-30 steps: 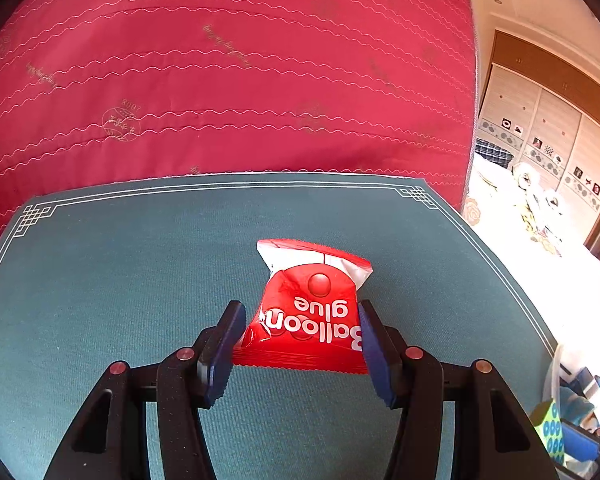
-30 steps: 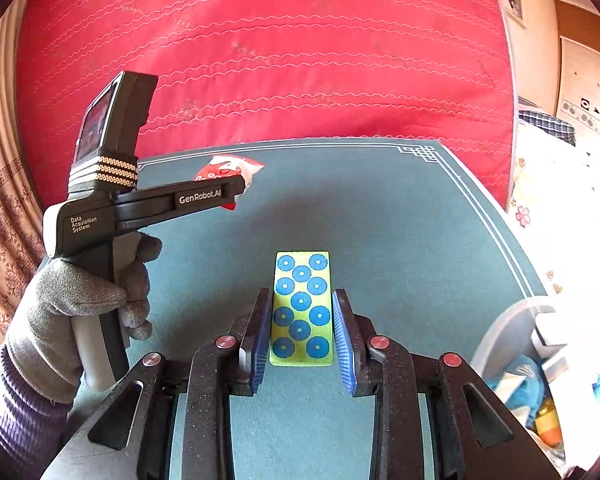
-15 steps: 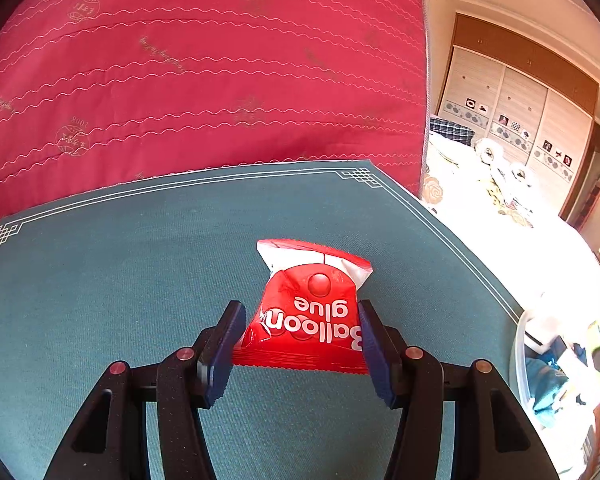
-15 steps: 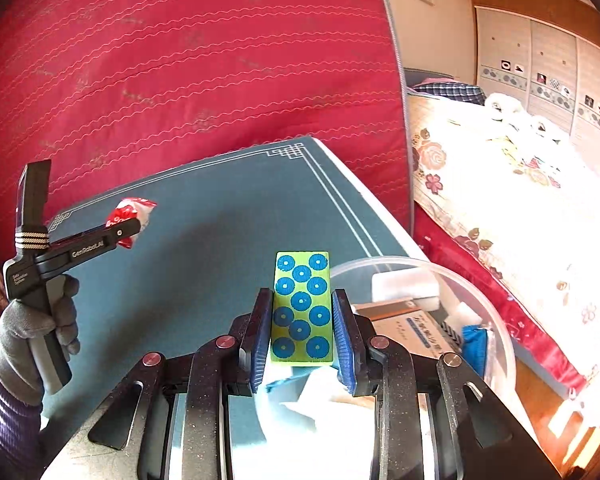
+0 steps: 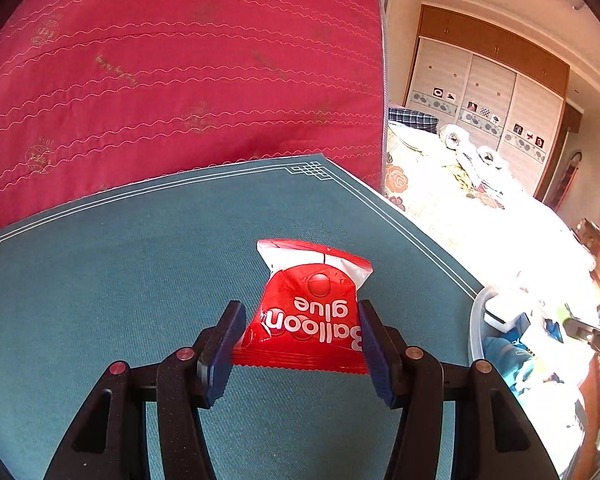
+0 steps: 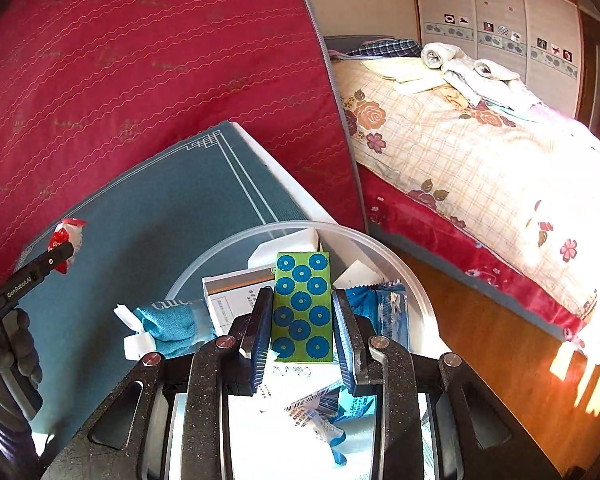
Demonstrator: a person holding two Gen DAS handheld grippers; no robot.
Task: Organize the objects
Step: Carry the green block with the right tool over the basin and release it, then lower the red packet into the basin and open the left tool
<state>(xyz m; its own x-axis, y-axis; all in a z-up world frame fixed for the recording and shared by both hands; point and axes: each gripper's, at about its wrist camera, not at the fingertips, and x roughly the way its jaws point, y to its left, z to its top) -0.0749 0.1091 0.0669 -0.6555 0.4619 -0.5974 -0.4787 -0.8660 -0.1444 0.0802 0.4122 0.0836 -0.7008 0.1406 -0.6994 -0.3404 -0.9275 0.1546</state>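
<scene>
My left claw (image 5: 300, 354) grips a red packet (image 5: 310, 312) printed "Balloon glue", pads pressing both its sides, low centre of the frame above the green tabletop (image 5: 120, 280). My right claw (image 6: 300, 330) is clamped on a green card with blue dots (image 6: 302, 306), held low centre of the frame over a clear round tub (image 6: 416, 292) just beside the tabletop's edge. The tub holds a blue cloth pouch (image 6: 172, 322), a white box (image 6: 236, 296) and blue wrappers. A bed (image 6: 480, 152) fills the right of the frame.

Sunlit bedroom — floral bed (image 6: 480, 152), wooden floor (image 6: 500, 352), sliding-door wardrobe (image 6: 496, 20).
</scene>
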